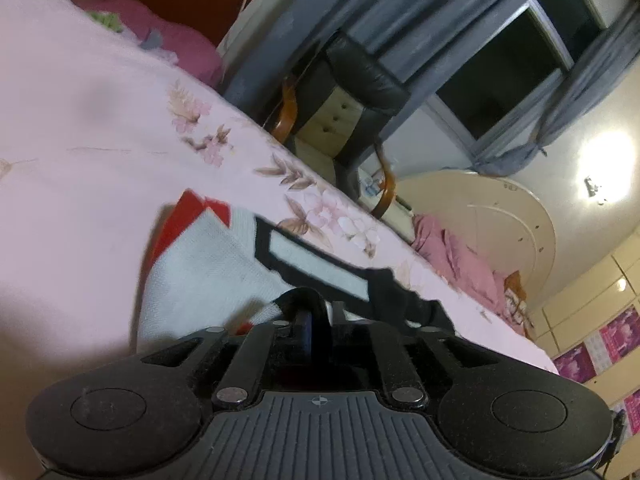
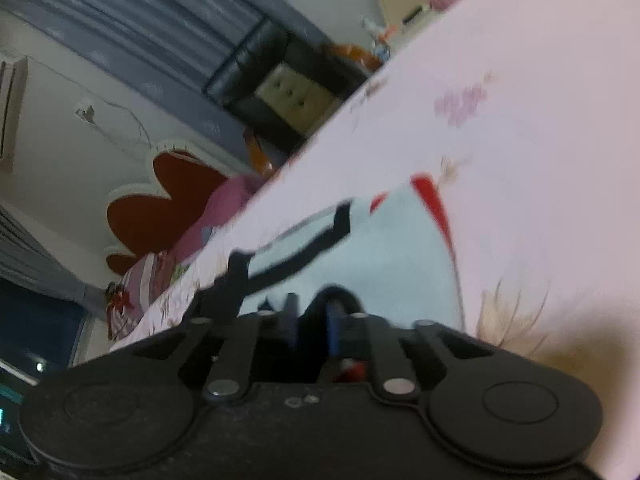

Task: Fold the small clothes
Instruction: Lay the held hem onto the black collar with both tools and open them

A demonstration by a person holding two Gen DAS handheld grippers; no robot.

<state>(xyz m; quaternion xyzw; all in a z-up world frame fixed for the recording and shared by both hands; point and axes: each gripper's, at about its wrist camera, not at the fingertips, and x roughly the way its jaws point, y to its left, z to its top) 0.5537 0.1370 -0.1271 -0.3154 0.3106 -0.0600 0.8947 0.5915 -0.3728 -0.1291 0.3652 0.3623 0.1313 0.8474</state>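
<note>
A small white knit garment [image 1: 208, 264] with red edging and a black-bordered band lies flat on the pink floral bedsheet [image 1: 100, 140]. My left gripper [image 1: 322, 312] sits low at its near edge. Its fingers stand slightly apart and I see no cloth pinched between them. In the right wrist view the same garment [image 2: 380, 256] spreads just ahead of my right gripper [image 2: 314, 308]. A narrow gap shows between those fingers too, with pale cloth behind it. The fingertips of both grippers are partly hidden by their own bodies, and both views are blurred.
The bed's edge runs diagonally. Beyond it stand a dark armchair [image 1: 352, 92] and grey curtains [image 1: 400, 12]. A red flower-shaped headboard [image 2: 168, 200] and pink pillows [image 1: 180, 36] are at the head of the bed. A pink cloth bundle [image 1: 452, 256] lies past the bed's edge.
</note>
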